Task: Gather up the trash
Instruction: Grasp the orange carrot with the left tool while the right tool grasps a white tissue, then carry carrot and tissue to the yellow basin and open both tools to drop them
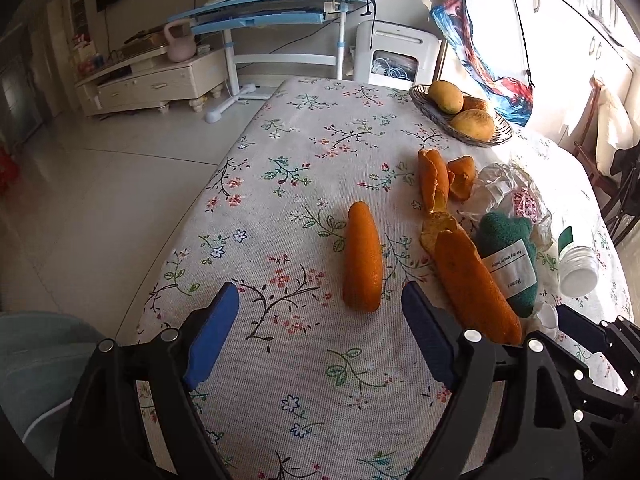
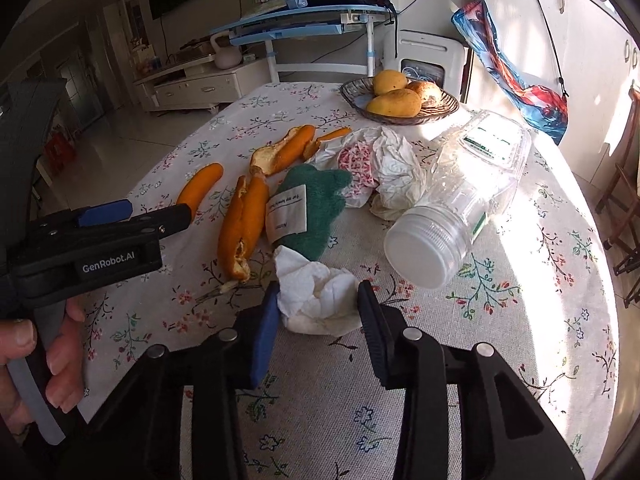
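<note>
Trash lies on the floral tablecloth [image 1: 304, 168]. My left gripper [image 1: 320, 304] is open, just short of a lone orange peel [image 1: 362, 258]. More orange peels [image 1: 472, 280] lie to its right, next to a green cloth with a label [image 1: 508, 264]. My right gripper [image 2: 318, 300] is closed around a crumpled white tissue [image 2: 320, 300] that rests on the table. In the right wrist view, orange peels [image 2: 244, 228], the green cloth [image 2: 312, 208], crumpled wrappers [image 2: 384, 168] and a clear plastic jar with a white lid [image 2: 452, 208] lie beyond the tissue. The left gripper [image 2: 132, 212] shows at the left.
A wicker bowl of mangoes [image 1: 460, 116] stands at the table's far side, also in the right wrist view [image 2: 400, 100]. The table's left edge [image 1: 200, 208] drops to a tiled floor. A blue desk [image 1: 280, 8] and a white cabinet [image 1: 152, 80] stand beyond.
</note>
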`<state>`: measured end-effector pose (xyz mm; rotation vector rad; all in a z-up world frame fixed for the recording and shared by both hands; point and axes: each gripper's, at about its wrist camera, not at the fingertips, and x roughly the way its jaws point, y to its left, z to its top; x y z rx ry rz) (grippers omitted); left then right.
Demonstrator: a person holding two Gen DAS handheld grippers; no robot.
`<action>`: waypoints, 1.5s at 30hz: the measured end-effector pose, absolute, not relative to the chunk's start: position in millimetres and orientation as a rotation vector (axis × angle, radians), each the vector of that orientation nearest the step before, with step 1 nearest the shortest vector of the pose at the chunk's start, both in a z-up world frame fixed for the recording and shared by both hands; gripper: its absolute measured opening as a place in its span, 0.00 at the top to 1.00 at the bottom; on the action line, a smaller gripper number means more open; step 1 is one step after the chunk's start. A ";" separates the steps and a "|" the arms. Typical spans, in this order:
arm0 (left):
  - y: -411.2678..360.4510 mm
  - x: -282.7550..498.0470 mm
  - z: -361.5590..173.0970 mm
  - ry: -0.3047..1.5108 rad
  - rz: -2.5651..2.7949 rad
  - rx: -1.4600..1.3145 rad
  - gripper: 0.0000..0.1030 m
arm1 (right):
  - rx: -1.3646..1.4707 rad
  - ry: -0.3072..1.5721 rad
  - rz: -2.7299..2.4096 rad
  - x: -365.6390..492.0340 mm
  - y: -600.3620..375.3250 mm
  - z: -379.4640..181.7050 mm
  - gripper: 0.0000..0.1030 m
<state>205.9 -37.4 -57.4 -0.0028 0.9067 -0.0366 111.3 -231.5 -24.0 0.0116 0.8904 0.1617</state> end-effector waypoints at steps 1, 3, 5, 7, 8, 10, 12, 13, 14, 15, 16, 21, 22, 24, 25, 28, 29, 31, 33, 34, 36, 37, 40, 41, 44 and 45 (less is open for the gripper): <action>-36.7 209.8 -59.0 0.912 -0.035 -0.011 0.22 | 0.017 0.891 0.164 113.4 -231.6 -24.2 0.63; -35.8 217.1 -59.7 0.917 -0.029 -0.023 0.22 | 0.035 0.892 0.170 113.8 -234.6 -24.4 0.63; -35.8 224.2 -58.3 0.913 -0.019 -0.021 0.22 | 0.054 0.893 0.178 115.2 -237.2 -24.3 0.63; -37.9 230.5 -56.4 0.910 -0.014 -0.015 0.22 | 0.063 0.893 0.181 115.4 -237.9 -24.4 0.63; -39.7 233.1 -55.0 0.909 -0.014 -0.009 0.22 | 0.063 0.892 0.181 115.1 -237.7 -24.4 0.63; -45.2 238.5 -53.1 0.909 -0.010 0.022 0.22 | 0.063 0.892 0.181 115.4 -237.9 -24.4 0.63; -51.6 241.8 -55.4 0.924 -0.016 0.051 0.25 | 0.066 0.892 0.181 115.3 -237.6 -24.3 0.63; -53.7 242.4 -57.4 0.935 -0.021 0.055 0.39 | 0.066 0.892 0.180 115.3 -237.5 -24.3 0.63; -55.5 242.3 -60.2 0.953 -0.033 0.058 0.59 | 0.066 0.893 0.179 115.0 -237.6 -24.3 0.63; -57.6 239.0 -59.5 0.941 -0.036 0.067 0.63 | 0.071 0.894 0.179 114.7 -238.2 -24.2 0.63; -59.2 235.6 -59.1 0.945 -0.050 0.068 0.82 | 0.082 0.895 0.180 113.1 -239.7 -23.8 0.63; -54.1 203.1 -52.0 0.937 -0.092 0.022 0.86 | 0.104 0.892 0.191 96.4 -237.9 -17.3 0.67; -51.9 193.7 -50.1 0.933 -0.104 0.009 0.86 | 0.106 0.884 0.192 91.5 -236.8 -14.0 0.68; -48.1 174.6 -46.7 0.927 -0.116 -0.005 0.86 | 0.130 0.866 0.189 78.6 -236.8 -8.4 0.71; -46.1 164.4 -45.5 0.928 -0.122 -0.015 0.86 | 0.145 0.858 0.187 70.1 -237.7 -6.3 0.72; -41.4 136.0 -43.7 0.935 -0.143 -0.036 0.86 | 0.174 0.844 0.178 47.5 -239.4 -4.4 0.75; -40.8 127.3 -42.9 0.936 -0.148 -0.038 0.86 | 0.182 0.841 0.176 40.7 -240.1 -4.1 0.76; -39.8 109.0 -42.0 0.942 -0.161 -0.042 0.86 | 0.197 0.827 0.171 26.1 -241.8 -1.2 0.78; -39.8 92.0 -41.2 0.946 -0.172 -0.044 0.86 | 0.216 0.814 0.170 12.1 -243.1 3.0 0.78; -39.8 84.9 -39.9 0.950 -0.179 -0.044 0.85 | 0.225 0.807 0.171 4.9 -243.4 4.9 0.78; -39.7 69.5 -38.5 0.953 -0.191 -0.043 0.85 | 0.234 0.799 0.176 -10.2 -242.2 8.0 0.78; -39.4 62.3 -38.2 0.955 -0.197 -0.042 0.85 | 0.237 0.799 0.179 -17.2 -240.8 8.9 0.78; -37.3 42.4 -35.8 0.956 -0.212 -0.039 0.85 | 0.239 0.808 0.202 -37.2 -233.4 10.2 0.78; -36.6 36.0 -34.7 0.955 -0.217 -0.038 0.85 | 0.234 0.813 0.212 -43.0 -230.1 10.3 0.78; -33.9 17.8 -32.4 0.950 -0.225 -0.039 0.85 | 0.215 0.833 0.246 -58.7 -220.0 9.4 0.78; -33.0 12.6 -31.9 0.950 -0.227 -0.040 0.85 | 0.209 0.841 0.255 -63.6 -217.6 8.8 0.78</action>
